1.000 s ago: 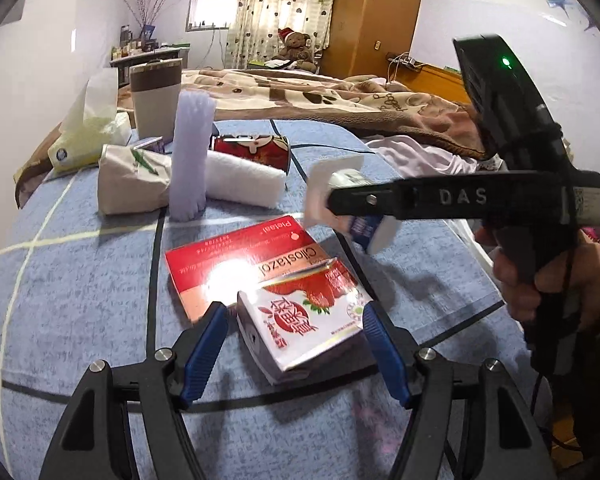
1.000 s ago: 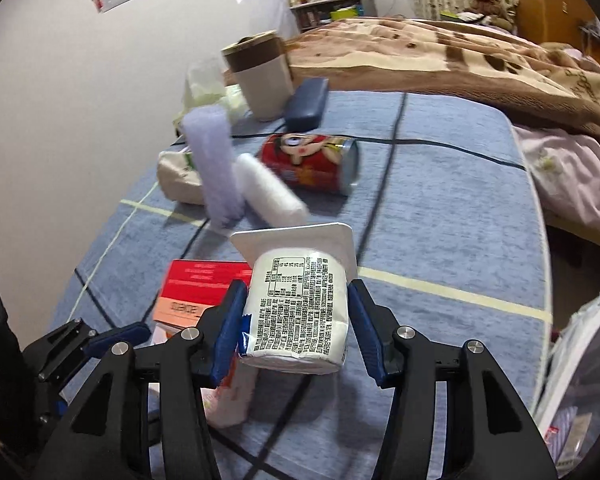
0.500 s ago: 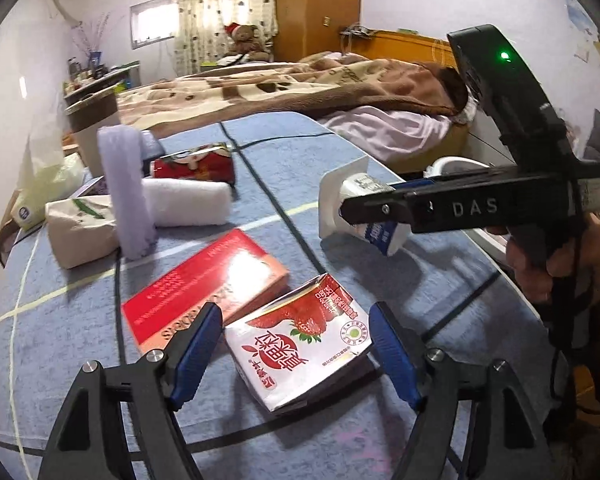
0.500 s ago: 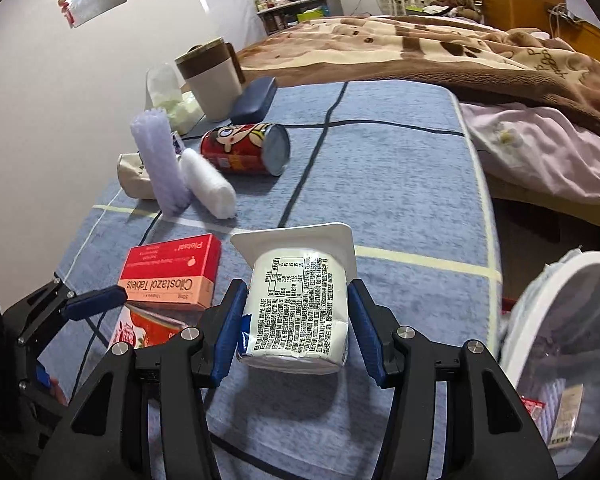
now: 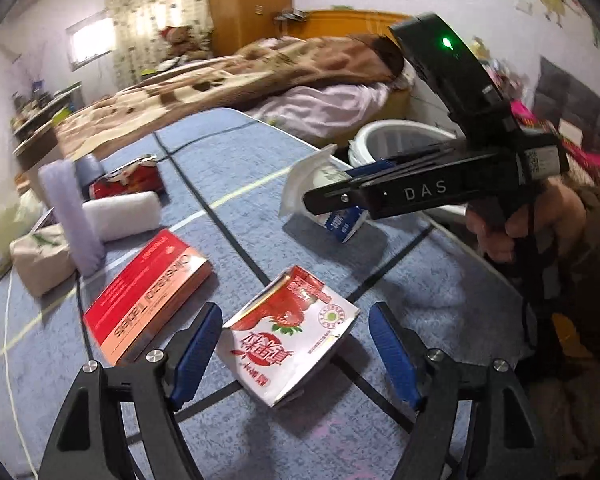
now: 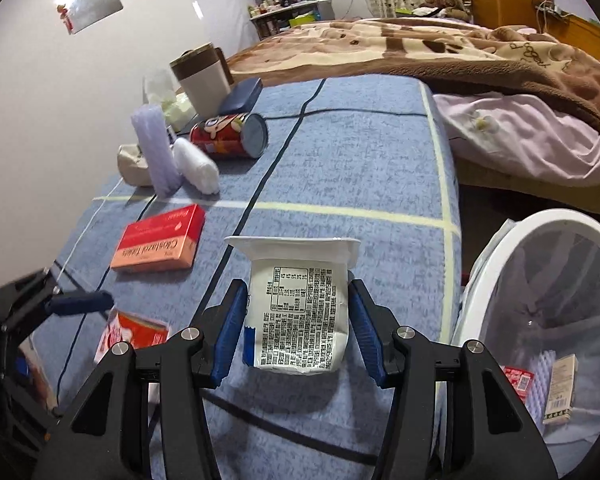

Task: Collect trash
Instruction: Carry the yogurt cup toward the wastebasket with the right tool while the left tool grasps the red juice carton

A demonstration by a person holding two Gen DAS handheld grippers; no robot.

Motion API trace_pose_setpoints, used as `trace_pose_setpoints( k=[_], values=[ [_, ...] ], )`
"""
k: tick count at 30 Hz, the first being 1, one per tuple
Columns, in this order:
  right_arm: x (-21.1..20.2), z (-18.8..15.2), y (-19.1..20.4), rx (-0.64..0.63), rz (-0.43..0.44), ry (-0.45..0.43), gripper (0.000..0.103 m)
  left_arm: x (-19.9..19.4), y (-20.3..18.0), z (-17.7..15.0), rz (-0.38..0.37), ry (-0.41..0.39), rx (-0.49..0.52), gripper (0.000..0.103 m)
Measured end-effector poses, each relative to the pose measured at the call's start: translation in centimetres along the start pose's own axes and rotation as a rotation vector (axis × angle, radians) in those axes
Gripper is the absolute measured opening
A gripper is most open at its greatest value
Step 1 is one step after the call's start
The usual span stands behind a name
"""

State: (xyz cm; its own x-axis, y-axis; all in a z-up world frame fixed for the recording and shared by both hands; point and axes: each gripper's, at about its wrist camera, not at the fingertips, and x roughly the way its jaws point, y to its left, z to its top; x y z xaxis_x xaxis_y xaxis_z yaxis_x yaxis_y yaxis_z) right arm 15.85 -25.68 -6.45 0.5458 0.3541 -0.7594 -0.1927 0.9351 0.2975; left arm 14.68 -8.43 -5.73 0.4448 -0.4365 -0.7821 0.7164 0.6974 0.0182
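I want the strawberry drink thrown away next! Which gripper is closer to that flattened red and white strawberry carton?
Left. The left gripper straddles the flattened red and white strawberry carton, its pads apart from it. The right gripper is off to the side above the table, clamping a white yogurt cup.

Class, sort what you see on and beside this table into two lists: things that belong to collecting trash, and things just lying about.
Job in hand:
- yogurt cup, gripped by right gripper
- strawberry carton, between open left gripper
- white bin

Lying about, probably:
- mug
- dark case
- purple roll
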Motion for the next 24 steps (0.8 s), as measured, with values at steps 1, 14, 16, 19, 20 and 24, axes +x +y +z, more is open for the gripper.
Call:
trace_pose_setpoints(
  k=[1,14,16,19,20,24],
  values=[
    [-0.1,-0.1,0.0,-0.003,-0.003,-0.003,0.053,0.3,0.0,0.2,0.011,0.007,0.003,0.075],
    [-0.8,-0.6,-0.7,0.009,-0.044,-0.021,0.053,2.3,1.3,0.2,0.097,0.055,-0.065,0.075],
    [-0.8,-0.8,-0.6,0.008,-0.039,-0.026,0.053,2.0,1.6,-0.2,0.092,0.047,-0.095,0.075],
    [-1.0,-1.2,-0.3,0.009,-0.039,-0.036,0.053,1.6,2.0,-0.8,0.097,0.036,-0.145,0.073],
    [-1.1,-1.4,-0.1,0.003,-0.045,-0.041,0.053,1.4,2.1,-1.0,0.099,0.03,-0.159,0.07],
    [-1.2,-1.7,0.2,0.004,-0.047,-0.049,0.053,1.0,2.4,-1.5,0.096,0.009,-0.214,0.067]
  ],
)
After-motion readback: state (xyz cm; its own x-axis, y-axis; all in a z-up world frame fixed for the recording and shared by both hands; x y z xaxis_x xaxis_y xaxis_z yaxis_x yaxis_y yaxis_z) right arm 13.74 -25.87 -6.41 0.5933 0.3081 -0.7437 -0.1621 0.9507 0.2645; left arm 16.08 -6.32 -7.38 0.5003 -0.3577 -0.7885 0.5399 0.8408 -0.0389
